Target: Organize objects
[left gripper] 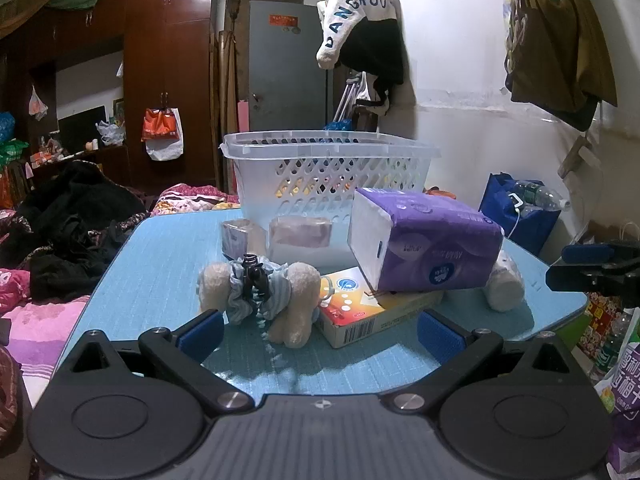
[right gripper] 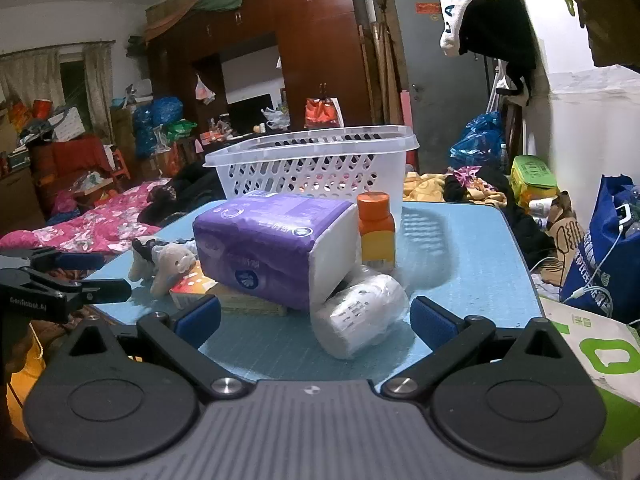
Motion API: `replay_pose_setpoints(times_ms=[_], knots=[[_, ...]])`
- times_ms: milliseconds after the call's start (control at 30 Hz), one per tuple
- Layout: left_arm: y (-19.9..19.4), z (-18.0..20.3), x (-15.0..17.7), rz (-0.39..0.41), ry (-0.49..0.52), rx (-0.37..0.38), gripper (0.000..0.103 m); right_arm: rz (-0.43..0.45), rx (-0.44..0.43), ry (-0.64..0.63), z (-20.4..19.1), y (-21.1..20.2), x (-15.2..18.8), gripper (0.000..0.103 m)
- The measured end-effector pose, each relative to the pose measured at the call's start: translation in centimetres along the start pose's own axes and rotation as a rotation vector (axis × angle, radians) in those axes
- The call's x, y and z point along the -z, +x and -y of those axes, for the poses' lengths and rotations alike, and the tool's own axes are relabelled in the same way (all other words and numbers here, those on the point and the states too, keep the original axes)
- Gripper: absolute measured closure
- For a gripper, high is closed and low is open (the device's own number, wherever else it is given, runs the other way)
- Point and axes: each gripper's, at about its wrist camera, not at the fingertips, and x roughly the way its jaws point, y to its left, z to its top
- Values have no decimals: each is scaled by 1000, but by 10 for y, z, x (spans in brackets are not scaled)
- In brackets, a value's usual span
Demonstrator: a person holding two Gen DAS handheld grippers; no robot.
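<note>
A: Where did everything sit relative to the white basket [left gripper: 328, 168]?

B: All on the blue table [left gripper: 160, 264], nearer the cameras than the basket. The purple tissue pack [right gripper: 272, 248] leaned tilted on a flat carton [left gripper: 360, 312]; a plush toy [left gripper: 260, 292] lay beside that carton, a wrapped paper roll [right gripper: 360, 316] touched the pack's white end, and an orange-capped bottle [right gripper: 376, 232] stood upright just before the basket.

A: And the tongs?

B: The left gripper [left gripper: 320, 332] and right gripper [right gripper: 316, 320] were both spread wide, grasping nothing.
</note>
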Motion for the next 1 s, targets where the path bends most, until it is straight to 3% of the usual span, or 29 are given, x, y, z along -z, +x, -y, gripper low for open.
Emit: replay_pose_setpoints(times_ms=[1000], knots=[[-1, -1, 0, 8, -9, -8, 0, -8, -7, -3, 1, 1, 1, 0]])
